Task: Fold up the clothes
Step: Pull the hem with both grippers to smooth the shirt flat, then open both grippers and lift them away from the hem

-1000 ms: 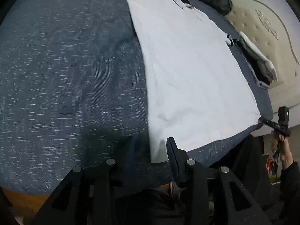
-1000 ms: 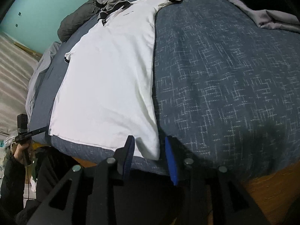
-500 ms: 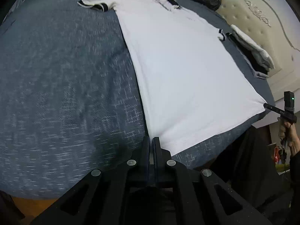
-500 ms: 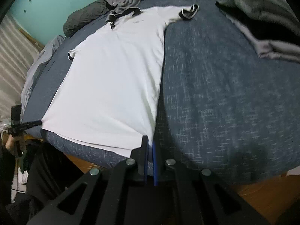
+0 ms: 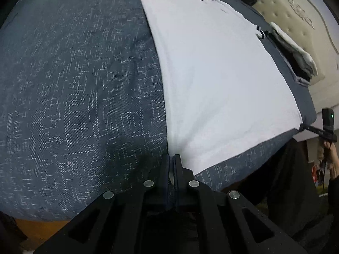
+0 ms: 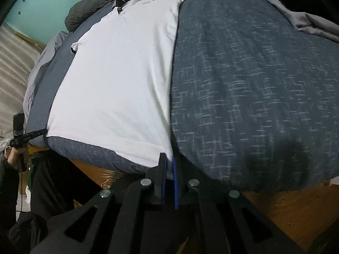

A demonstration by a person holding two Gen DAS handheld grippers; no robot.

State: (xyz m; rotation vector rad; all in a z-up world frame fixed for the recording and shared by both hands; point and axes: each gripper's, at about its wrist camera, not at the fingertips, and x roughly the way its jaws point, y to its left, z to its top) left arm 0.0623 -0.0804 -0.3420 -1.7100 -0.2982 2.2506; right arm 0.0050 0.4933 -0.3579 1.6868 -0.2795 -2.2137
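A white polo shirt (image 5: 214, 67) lies flat on the blue patterned bedspread (image 5: 74, 97), filling the frame's centre. The left gripper (image 5: 172, 158) pinches one hem corner, jaws together on the cloth — the right gripper (image 6: 167, 158) clamps the opposite corner at bottom centre.

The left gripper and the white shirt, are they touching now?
Touching. In the left wrist view the left gripper has its jaws closed on the hem corner of the white shirt, with no gap visible.

Bedroom: bed (image 5: 74, 84), tufted headboard (image 5: 296, 17)
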